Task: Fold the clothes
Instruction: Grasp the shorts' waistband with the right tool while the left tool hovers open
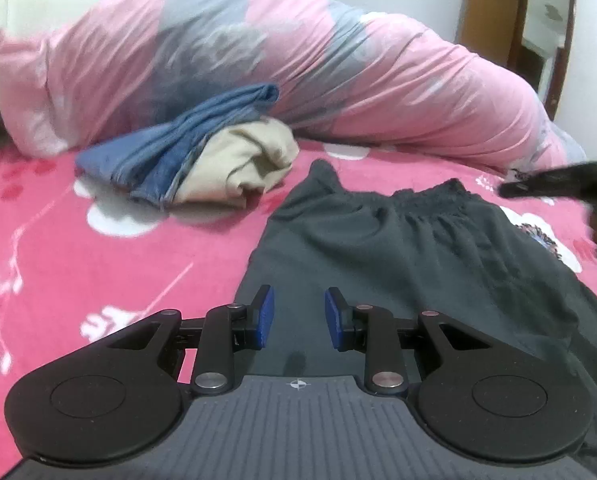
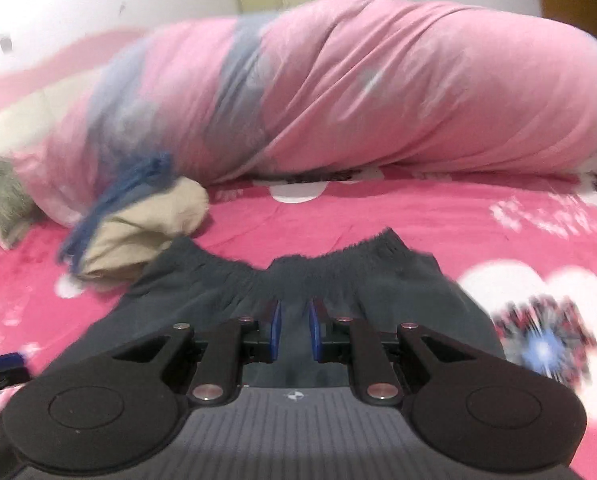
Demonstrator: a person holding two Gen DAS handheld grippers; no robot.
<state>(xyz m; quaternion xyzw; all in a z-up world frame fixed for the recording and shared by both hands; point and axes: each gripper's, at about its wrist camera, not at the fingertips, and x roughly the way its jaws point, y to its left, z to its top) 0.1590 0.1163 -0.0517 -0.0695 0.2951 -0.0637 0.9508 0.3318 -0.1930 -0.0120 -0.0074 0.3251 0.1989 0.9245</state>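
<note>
Left wrist view, left tool [image 1: 299, 312] spread and empty over dark grey shorts [image 1: 418, 248] on bed [image 1: 58, 248], right tool [image 2: 295, 334] narrowly parted, empty, near elastic waistband [image 2: 338, 252].

My left gripper [image 1: 299, 316] and right gripper [image 2: 295, 332] look alike: matte black linkage arms with silver round pivot pins, two large black discs at the base, a ribbed grey plate with a small crosshair mark, and blue pads [image 1: 267, 312] on the fingers.
</note>
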